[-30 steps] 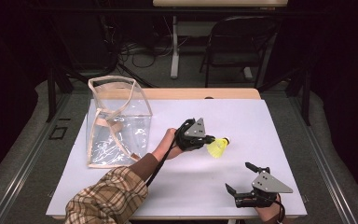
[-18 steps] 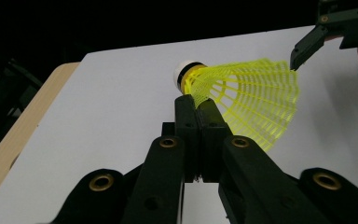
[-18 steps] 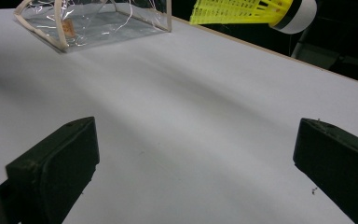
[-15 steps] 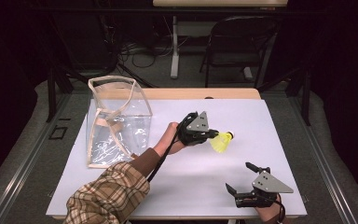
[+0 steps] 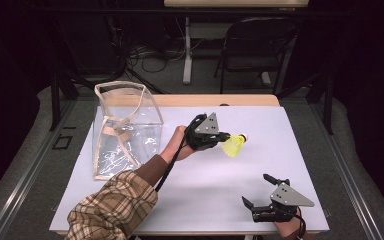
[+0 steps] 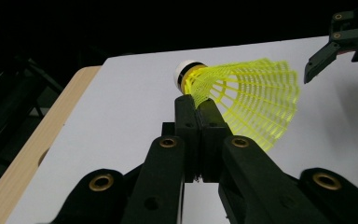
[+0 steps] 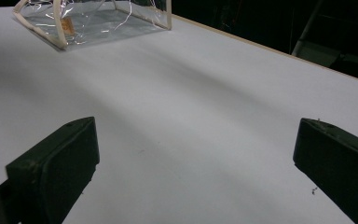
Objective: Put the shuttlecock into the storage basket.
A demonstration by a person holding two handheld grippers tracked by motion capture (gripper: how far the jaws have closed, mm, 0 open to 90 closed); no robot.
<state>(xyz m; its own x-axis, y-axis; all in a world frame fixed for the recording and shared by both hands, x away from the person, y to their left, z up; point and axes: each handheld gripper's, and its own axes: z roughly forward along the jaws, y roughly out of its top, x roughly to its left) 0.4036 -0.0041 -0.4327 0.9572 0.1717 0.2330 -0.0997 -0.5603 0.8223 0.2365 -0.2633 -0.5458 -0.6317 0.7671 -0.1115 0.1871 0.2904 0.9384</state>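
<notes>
Where the white table top (image 5: 190,200) spreads across the middle of the high view, a wooden edge shows along its far side, and the largest thing on it is a clear plastic bag (image 5: 125,130) with cream trim, standing open at the far left. In the right gripper view the same bag (image 7: 93,18) sits well off at the top left, with bare white surface between it and the jaws.

A plaid sleeve (image 5: 112,207) comes in from the bottom left, and its hand carries the left gripper (image 5: 226,136) out over the centre of the table, well apart from the bag. Its jaws are pressed together on the mesh skirt of a yellow shuttlecock (image 5: 234,145), just behind the white cork tip. In the left gripper view the shuttlecock (image 6: 242,95) is held above the table, lying roughly level, cork pointing left and skirt flaring right.

The right gripper (image 5: 261,191) rests low at the near right corner of the table, its jaws spread wide apart with nothing between them, well apart from the shuttlecock; it also appears at the top right of the left gripper view (image 6: 335,44)
</notes>
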